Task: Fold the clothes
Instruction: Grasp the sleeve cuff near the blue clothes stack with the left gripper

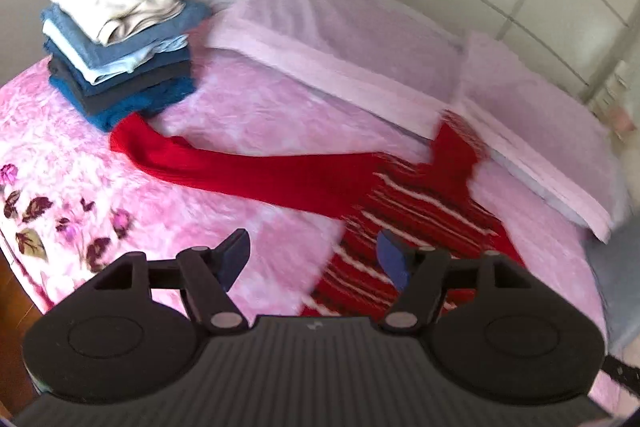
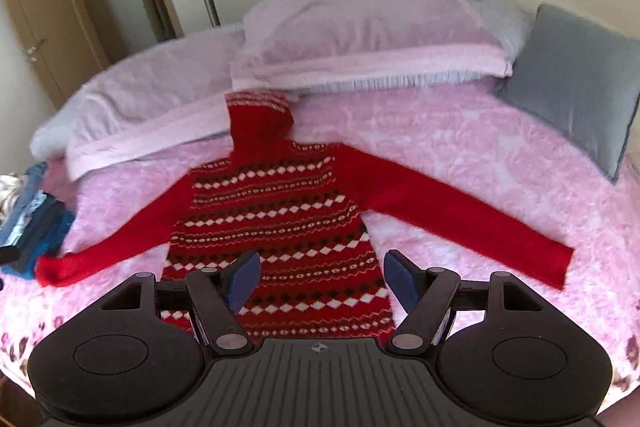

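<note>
A red knitted sweater (image 2: 276,211) with white and dark pattern bands lies flat on the pink bed, sleeves spread to both sides, high collar toward the pillows. In the left wrist view the sweater (image 1: 404,211) shows from its left side, its left sleeve reaching toward a pile of folded clothes. My left gripper (image 1: 314,259) is open and empty, above the sweater's lower left edge. My right gripper (image 2: 322,281) is open and empty, above the sweater's hem.
A stack of folded clothes (image 1: 120,43), blue with a cream one on top, stands at the bed's left and also shows in the right wrist view (image 2: 36,227). Pink pillows (image 2: 372,35) lie behind the sweater. A grey cushion (image 2: 576,83) leans at the right. Wardrobe doors stand behind the bed.
</note>
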`<state>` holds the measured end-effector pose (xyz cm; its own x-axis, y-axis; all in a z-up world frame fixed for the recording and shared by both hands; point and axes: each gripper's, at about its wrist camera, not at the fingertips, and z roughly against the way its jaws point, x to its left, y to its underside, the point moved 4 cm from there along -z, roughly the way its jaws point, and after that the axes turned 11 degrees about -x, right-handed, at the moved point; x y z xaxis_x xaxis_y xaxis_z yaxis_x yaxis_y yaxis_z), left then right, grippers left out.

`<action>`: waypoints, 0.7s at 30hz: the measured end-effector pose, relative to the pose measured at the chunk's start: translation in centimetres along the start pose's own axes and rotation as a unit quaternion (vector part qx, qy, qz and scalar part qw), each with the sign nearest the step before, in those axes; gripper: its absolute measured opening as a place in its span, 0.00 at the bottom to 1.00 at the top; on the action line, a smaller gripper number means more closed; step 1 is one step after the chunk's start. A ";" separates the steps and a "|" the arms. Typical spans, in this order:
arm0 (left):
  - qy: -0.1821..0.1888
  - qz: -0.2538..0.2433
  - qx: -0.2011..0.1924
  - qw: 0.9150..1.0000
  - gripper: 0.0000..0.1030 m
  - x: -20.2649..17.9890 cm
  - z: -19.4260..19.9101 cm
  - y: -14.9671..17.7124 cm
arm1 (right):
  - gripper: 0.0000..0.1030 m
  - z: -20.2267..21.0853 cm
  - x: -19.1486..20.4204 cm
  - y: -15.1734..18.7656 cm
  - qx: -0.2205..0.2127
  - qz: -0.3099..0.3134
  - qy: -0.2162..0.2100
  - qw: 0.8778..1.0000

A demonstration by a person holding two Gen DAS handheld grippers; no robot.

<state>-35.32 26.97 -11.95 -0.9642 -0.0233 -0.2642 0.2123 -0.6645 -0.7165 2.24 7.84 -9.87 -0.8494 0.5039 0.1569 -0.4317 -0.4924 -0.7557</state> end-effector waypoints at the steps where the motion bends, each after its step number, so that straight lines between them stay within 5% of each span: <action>1: -0.007 0.009 0.006 1.000 0.64 1.1 -1.5 -0.2 | 0.70 -1.4 0.3 0.0 0.012 -0.006 0.007 1.000; 7: -0.065 0.052 0.046 0.995 0.63 8.6 -9.7 0.9 | 0.70 -9.3 1.6 1.3 0.086 -0.016 0.048 0.995; 12: -0.122 0.121 0.050 0.984 0.62 16.0 -15.1 2.2 | 0.70 -15.4 2.0 3.7 0.120 0.000 0.067 0.990; 21: -0.174 0.284 -0.038 0.942 0.62 25.4 -21.9 1.1 | 0.70 -23.1 0.7 7.3 0.152 -0.008 0.099 0.983</action>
<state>-56.05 41.97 -33.56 -0.6820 -0.6115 -0.4012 0.7081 -0.4149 -0.5714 5.53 20.96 -30.00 -0.7785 0.6274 0.0181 -0.5414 -0.6567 -0.5251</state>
